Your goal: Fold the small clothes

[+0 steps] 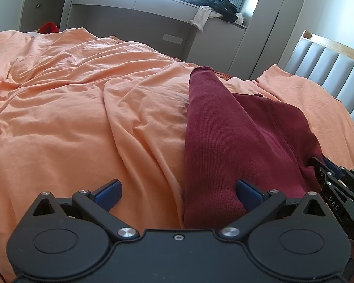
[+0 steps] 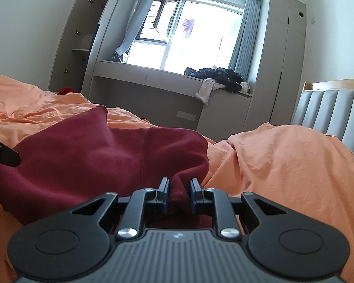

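A dark red ribbed garment (image 1: 236,141) lies on the bed, spread over the rumpled orange sheet (image 1: 70,94), toward the side where the grey padded headboard (image 1: 330,75) stands. One long narrow part of it runs away across the sheet, and a wider part with a stitched seam lies beside it.

The left tongs (image 1: 178,192) rest low over the near end of the garment with their blue pads spread wide, released; one pad sits on the red cloth, the other over bare sheet, and nothing is pinched between them.

The right tongs (image 2: 179,194) are drawn nearly together and grasp a bunched fold of the garment's (image 2: 94,155) near edge, the cloth rising in a small ridge between the two pads. From the left wrist view they show at the garment's right-hand edge (image 1: 328,174).

Beyond the bed, a grey window seat (image 2: 153,75) runs under the bright window, and a heap of dark and white clothes (image 2: 219,75) lies on it, one pale piece hanging over the edge.
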`<state>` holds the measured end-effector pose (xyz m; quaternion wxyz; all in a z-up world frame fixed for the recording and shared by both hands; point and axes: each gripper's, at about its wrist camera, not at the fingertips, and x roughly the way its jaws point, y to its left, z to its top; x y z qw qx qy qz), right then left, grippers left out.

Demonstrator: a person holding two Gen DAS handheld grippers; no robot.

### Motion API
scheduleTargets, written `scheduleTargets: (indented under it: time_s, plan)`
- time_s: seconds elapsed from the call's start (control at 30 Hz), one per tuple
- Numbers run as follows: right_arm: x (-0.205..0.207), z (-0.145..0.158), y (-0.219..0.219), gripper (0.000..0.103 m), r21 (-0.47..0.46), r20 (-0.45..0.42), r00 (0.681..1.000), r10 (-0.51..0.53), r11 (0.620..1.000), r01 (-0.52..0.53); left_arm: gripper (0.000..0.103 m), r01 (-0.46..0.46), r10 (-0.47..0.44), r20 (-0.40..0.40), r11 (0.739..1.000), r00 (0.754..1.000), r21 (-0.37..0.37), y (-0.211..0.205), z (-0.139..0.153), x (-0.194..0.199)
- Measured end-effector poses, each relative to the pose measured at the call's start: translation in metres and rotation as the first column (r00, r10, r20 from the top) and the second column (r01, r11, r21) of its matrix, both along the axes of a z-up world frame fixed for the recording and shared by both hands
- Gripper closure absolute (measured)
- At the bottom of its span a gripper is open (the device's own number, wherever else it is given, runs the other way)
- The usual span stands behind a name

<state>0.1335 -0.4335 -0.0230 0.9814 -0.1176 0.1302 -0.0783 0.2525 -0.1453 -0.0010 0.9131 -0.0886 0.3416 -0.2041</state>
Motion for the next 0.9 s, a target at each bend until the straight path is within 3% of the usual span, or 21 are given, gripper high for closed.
scheduleTargets:
  time_s: [0.47, 0.67, 0.9]
  plan:
    - [0.004, 0.001, -0.007, 0.075, 0.042, -0.017, 1.0, -0.024, 0.999, 0.025, 0.0, -0.001, 0.001, 0.0, 1.0, 1.0, -0.001, 0.0, 0.0, 0.0]
    - [0.004, 0.001, -0.009, 0.068, 0.046, -0.02, 0.999, -0.03, 0.998, 0.031, 0.0, -0.001, 0.001, 0.0, 1.0, 1.0, -0.001, 0.0, 0.0, 0.0]
    - [0.004, 0.001, -0.011, 0.053, 0.058, -0.018, 0.999, -0.048, 0.997, 0.049, 0.0, -0.001, 0.001, 0.0, 1.0, 1.0, -0.001, 0.001, 0.0, 0.0]
